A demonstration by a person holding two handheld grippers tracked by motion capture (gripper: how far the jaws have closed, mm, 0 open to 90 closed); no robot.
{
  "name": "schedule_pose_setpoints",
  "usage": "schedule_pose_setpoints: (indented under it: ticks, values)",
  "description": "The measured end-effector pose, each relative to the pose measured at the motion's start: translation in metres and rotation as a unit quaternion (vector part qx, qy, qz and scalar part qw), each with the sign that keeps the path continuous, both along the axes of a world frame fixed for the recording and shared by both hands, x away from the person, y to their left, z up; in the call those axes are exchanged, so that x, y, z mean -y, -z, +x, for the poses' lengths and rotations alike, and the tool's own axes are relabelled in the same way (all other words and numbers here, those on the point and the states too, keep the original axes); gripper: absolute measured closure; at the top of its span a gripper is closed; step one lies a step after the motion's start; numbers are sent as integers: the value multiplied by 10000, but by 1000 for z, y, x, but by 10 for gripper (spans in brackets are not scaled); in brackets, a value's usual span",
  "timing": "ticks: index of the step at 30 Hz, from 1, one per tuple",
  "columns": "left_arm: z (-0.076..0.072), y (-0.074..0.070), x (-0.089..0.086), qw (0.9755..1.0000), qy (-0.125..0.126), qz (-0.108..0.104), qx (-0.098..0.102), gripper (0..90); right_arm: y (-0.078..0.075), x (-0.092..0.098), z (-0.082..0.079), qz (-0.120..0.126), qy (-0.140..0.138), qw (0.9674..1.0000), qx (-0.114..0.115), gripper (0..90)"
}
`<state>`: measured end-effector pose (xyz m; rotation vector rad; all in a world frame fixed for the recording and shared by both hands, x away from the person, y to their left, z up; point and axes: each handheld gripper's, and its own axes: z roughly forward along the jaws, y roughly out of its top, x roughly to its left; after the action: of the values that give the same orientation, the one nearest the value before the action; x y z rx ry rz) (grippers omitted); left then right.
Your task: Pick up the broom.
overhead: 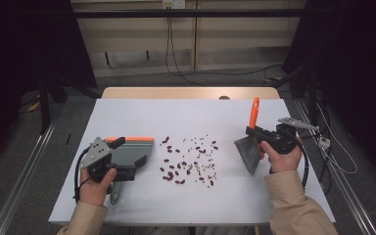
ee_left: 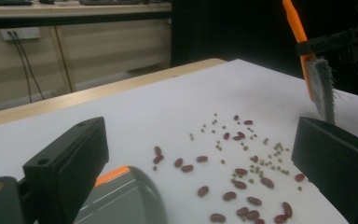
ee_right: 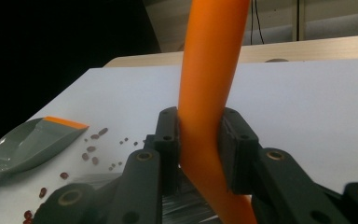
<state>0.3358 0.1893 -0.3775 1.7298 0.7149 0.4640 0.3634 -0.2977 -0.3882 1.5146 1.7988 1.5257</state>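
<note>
With the right gripper clamped on the brush near the table's right edge and the left gripper, jaws apart in its view, by the dustpan, the beans mid-table called for short strokes leftward toward the pan's lip

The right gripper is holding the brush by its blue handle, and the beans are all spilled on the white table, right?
Not quite: the handle is orange, not blue. The right gripper view shows the right gripper clamped on the brush by its orange handle. The beans do lie scattered on the white table.
</note>
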Motion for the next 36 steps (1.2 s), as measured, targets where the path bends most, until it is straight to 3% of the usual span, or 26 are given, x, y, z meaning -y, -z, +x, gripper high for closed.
schedule_pose_setpoints:
  ticks: [13, 18, 29, 36]
  values:
    - [4, -5, 33, 9994, 320, 112, -113, 37, -16, -12, -5, 220, -126, 9992, 307, 717]
    - [8, -10, 56, 9983, 514, -4, -270, 40, -21, -30, -5, 157, -261, 9985, 445, 717]
    - [19, -13, 97, 9933, 963, -211, -610, 70, -24, -71, -2, 135, -519, 9969, 572, 717]
    - [22, -19, 110, 9925, 916, -314, -751, 153, -28, -99, 2, 215, -675, 9951, 683, 716]
